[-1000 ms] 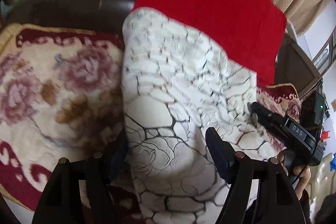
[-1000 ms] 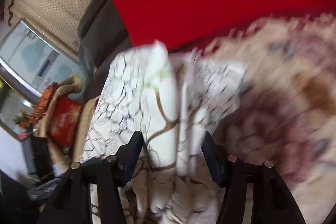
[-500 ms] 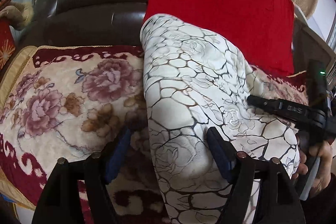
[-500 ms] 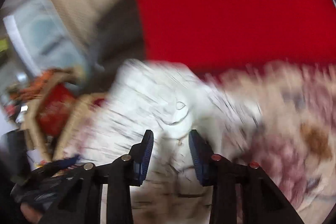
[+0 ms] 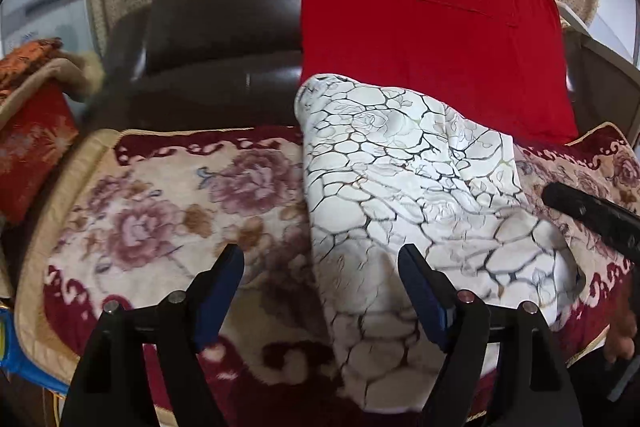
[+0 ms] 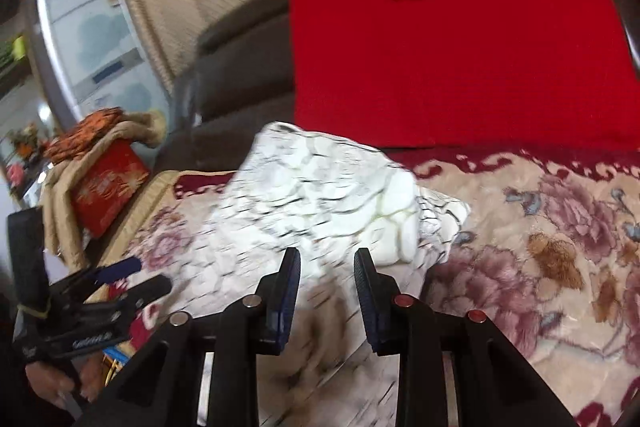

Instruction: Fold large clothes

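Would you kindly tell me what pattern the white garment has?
Dark crackle-like lines with faint rose outlines on the white garment, clearest in the left wrist view.

left gripper (image 5: 320, 275): fingers spread wide, opening | right gripper (image 6: 327, 267): fingers narrowed, just closed in

the garment (image 5: 404, 187) lies on the blanket (image 5: 160, 211), which covers the sofa (image 5: 224, 39); the cloth (image 5: 432, 43) hangs on the backrest behind it.
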The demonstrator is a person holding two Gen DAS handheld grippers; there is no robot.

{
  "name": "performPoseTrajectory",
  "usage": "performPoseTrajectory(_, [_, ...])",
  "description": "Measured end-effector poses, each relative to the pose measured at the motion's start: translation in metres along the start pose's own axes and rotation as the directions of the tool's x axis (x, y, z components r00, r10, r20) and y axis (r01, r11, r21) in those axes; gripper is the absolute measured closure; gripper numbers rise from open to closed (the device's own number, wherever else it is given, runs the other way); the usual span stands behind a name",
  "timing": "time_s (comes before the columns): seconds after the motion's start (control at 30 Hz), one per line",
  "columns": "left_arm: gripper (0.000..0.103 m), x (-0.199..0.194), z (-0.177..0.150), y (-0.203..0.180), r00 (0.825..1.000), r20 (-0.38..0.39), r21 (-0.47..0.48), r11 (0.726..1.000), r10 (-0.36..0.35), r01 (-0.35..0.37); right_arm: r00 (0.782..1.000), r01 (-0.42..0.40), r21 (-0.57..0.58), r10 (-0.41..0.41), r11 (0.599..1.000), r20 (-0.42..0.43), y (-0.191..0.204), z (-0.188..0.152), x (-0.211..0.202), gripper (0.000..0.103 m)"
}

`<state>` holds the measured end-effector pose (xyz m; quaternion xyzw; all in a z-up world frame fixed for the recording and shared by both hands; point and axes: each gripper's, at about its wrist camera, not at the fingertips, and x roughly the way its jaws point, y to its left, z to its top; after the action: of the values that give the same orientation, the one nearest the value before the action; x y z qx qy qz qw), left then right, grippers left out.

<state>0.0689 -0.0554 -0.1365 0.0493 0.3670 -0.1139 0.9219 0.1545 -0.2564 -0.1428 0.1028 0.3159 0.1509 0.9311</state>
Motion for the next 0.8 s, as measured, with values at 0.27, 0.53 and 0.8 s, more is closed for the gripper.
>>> performPoseTrajectory(0.27, [0.017,0.009,-0.021,-0.002,0.995,-0.090,0.007,0.999,0.036,-0.035,0.969,0.068,0.041,-0.056,0.997,-0.240,0.007,-0.040,0.034,0.072])
performPoseTrajectory(0.53, [0.017,-0.038,-0.013,-0.002,0.991,-0.007,-0.018,0.991,0.130,-0.130,0.978,0.128,0.012,-0.124,0.992,-0.165,0.025,-0.031,-0.021,0.071])
performPoseTrajectory(0.8, [0.013,-0.114,0.002,0.001,0.969,0.135,-0.060,0.978,0.208,-0.202,0.984,0.176,-0.047,-0.176,0.983,0.008,0.056,-0.022,-0.093,0.024])
